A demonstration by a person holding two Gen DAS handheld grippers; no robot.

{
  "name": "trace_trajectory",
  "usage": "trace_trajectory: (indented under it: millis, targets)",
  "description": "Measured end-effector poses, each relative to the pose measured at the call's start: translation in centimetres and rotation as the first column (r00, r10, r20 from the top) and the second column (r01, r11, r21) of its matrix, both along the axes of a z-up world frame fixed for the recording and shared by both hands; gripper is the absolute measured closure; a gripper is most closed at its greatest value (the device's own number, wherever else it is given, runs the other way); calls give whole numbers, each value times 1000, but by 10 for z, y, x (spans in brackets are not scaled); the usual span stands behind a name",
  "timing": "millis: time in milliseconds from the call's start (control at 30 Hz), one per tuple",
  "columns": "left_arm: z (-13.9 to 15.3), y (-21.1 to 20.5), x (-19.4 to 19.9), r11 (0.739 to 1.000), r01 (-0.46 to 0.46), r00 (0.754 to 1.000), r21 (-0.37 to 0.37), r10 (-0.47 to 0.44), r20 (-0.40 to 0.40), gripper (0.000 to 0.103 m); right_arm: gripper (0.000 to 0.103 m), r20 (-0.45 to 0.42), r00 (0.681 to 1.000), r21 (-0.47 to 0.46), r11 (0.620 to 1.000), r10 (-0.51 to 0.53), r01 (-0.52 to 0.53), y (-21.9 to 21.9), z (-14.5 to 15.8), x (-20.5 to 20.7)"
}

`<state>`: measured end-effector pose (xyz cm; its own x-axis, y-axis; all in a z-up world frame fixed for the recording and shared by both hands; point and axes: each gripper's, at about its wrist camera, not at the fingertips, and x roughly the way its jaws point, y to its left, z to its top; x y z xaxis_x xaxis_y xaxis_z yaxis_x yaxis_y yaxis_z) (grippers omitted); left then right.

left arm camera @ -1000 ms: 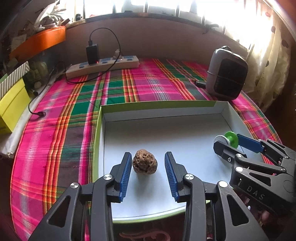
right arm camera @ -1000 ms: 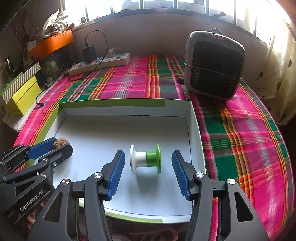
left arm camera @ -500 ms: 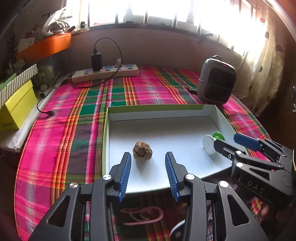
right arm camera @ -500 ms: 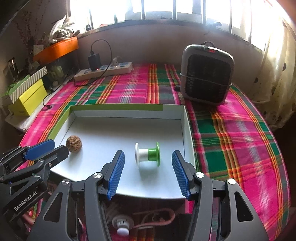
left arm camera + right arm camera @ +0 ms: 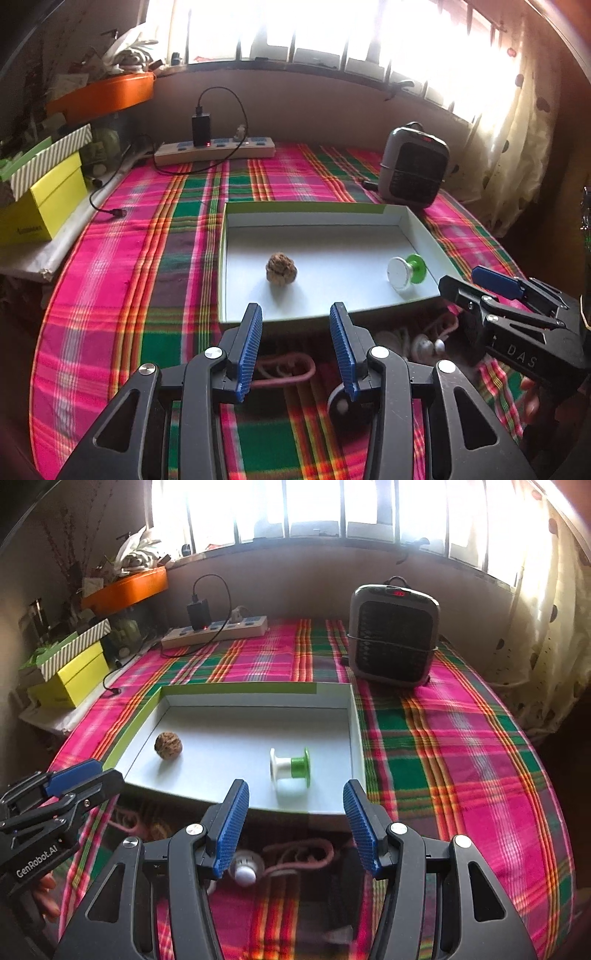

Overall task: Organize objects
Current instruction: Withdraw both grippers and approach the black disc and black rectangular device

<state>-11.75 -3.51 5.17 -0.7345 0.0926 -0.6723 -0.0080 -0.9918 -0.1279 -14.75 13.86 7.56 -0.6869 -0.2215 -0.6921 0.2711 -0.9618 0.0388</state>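
A: Where do your grippers stand?

B: Both have backed off toward me since a second ago; my left gripper and right gripper hang released, nothing between the blue pads.

A: And the objects?

B: The brown wrinkled walnut and the white-and-green plastic spool lie apart in the shallow white cardboard tray with green rim; I judge both placed, more clutter waits on the plaid cloth nearer me.
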Motion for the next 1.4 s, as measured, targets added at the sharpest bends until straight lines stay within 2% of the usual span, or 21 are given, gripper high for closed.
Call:
trace_trajectory:
  millis: [200, 800, 1400]
  targets:
    - [-4, 2, 19, 998, 42, 999, 52, -42, -3, 67, 48, -27, 1000, -17, 1000, 5, -5, 12, 3, 18]
    - [-30, 12, 51, 995, 78, 996, 60, -80, 40, 66, 48, -1, 1000, -19, 1000, -1, 1, 43, -20, 53]
    - [-46, 19, 43, 993, 91, 990, 74, -99, 100, 63, 48, 79, 997, 11, 1000, -2, 1, 47, -42, 47]
